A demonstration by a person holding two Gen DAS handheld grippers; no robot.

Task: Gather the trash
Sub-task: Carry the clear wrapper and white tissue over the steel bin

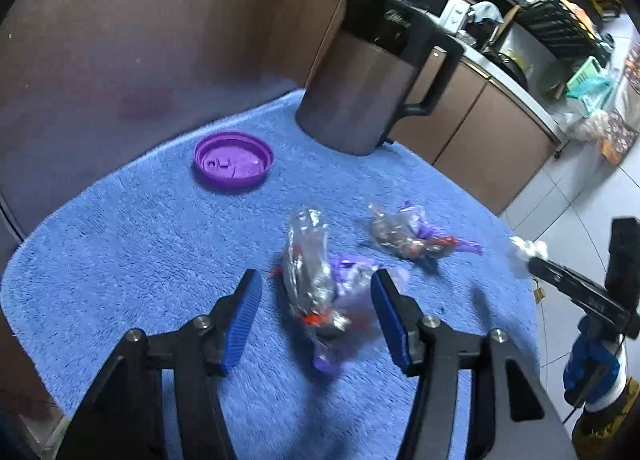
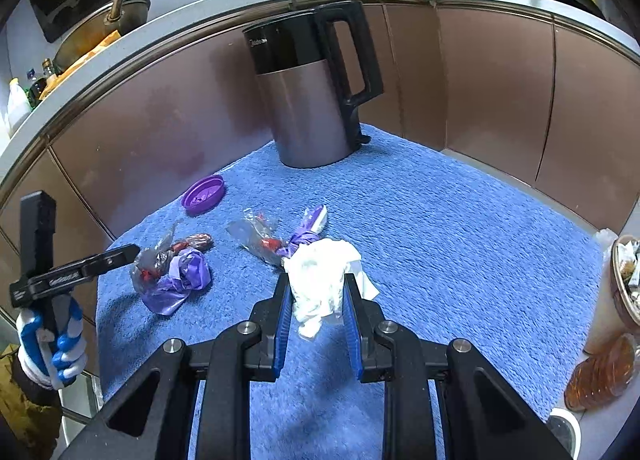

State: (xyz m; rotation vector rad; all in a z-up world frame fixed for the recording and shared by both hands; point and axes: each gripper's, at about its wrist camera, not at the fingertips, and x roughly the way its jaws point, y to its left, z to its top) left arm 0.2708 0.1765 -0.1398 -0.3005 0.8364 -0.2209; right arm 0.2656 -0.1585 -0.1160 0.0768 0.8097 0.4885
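My left gripper [image 1: 316, 284] is open, its blue pads either side of a crumpled clear and purple wrapper [image 1: 320, 292] on the blue towel [image 1: 140, 260]; the same wrapper shows in the right wrist view [image 2: 172, 272]. A second wrapper [image 1: 412, 236] lies just beyond to the right; in the right wrist view it [image 2: 280, 240] lies behind the tissue. My right gripper [image 2: 316, 284] is shut on a crumpled white tissue [image 2: 320, 280], held over the towel [image 2: 440, 240]. A purple lid [image 1: 233, 166] lies at the far left, also seen from the right wrist [image 2: 203, 194].
A steel electric kettle [image 1: 360, 100] with a black handle stands at the towel's far edge, also in the right wrist view [image 2: 312, 100]. Brown cabinet fronts [image 2: 500, 80] curve behind it. A paper cup full of scraps [image 2: 624, 280] stands at the right edge.
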